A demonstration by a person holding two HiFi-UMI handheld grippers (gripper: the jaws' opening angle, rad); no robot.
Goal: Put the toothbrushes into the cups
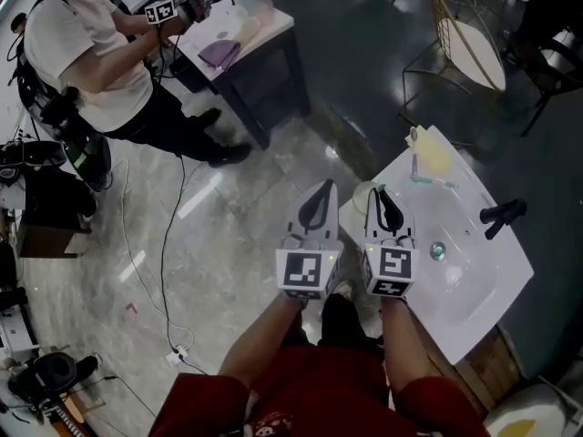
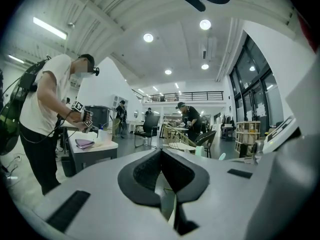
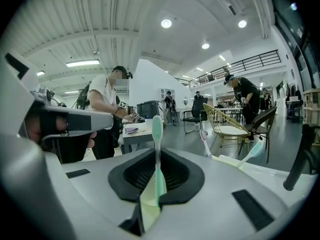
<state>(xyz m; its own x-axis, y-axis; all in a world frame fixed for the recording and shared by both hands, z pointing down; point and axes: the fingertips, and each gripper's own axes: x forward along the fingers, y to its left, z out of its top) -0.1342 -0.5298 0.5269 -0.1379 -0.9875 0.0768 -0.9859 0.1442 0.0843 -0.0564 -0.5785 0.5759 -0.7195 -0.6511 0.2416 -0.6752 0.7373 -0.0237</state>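
As your right gripper (image 3: 156, 156) pinched the green toothbrush (image 3: 156, 129), jaws closed on its handle, the brush stood at the centre of the right gripper view. Its long axis ran upright and its bristle head pointed to the top of the frame. That hold probably suited lowering it handle-first into the pale green cup (image 1: 362, 192), just beside the jaws at the head view's centre, by the left corner of the white sink counter (image 1: 474, 280). Your left gripper (image 1: 321, 198), jaws together and empty, hung just left.
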